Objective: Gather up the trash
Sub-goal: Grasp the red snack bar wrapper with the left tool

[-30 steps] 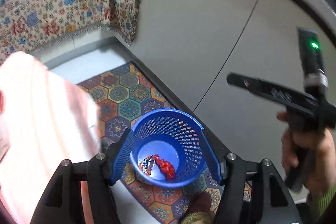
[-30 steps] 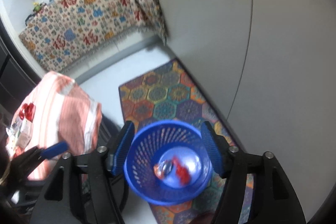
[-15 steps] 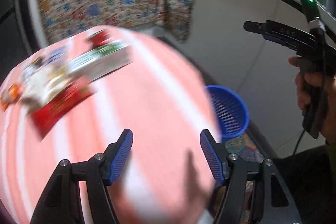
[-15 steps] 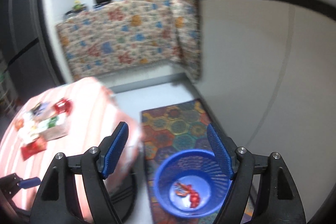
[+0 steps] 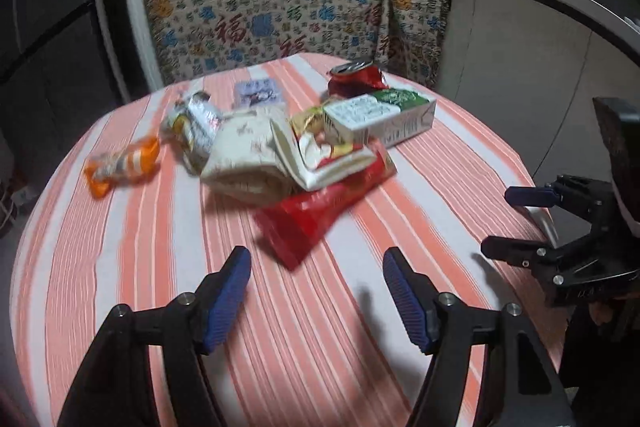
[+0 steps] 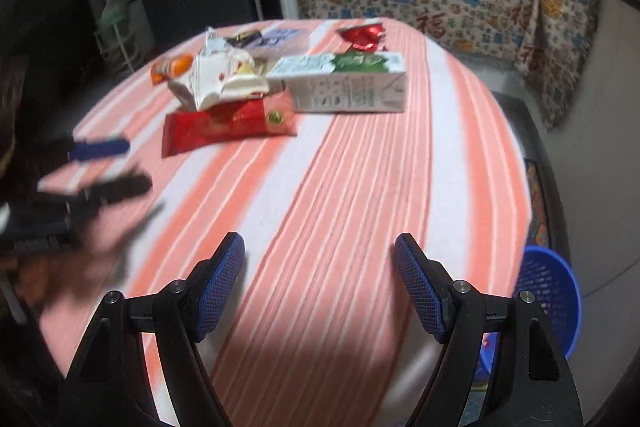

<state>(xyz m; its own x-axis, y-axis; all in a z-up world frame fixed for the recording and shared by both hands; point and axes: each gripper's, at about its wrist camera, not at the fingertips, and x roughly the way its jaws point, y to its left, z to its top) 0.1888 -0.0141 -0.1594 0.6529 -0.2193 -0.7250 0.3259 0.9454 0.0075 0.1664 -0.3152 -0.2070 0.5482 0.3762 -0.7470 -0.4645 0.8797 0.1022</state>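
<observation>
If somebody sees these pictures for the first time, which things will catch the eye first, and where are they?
The eye goes first to the heap of trash in the middle of the round striped table: a red packet at the front, a white and green carton behind it, an orange wrapper to the left. A crushed red can stands at the far edge. In the right wrist view, a blue basket sits on the floor to the table's right.

Soft indoor light falls evenly on the striped tablecloth, while the room toward nine o'clock stays dim. Both views bow strongly at the edges, with black corners. In the right wrist view, motion blur smears the other gripper at nine o'clock, and a dark shadow spreads at six o'clock.
</observation>
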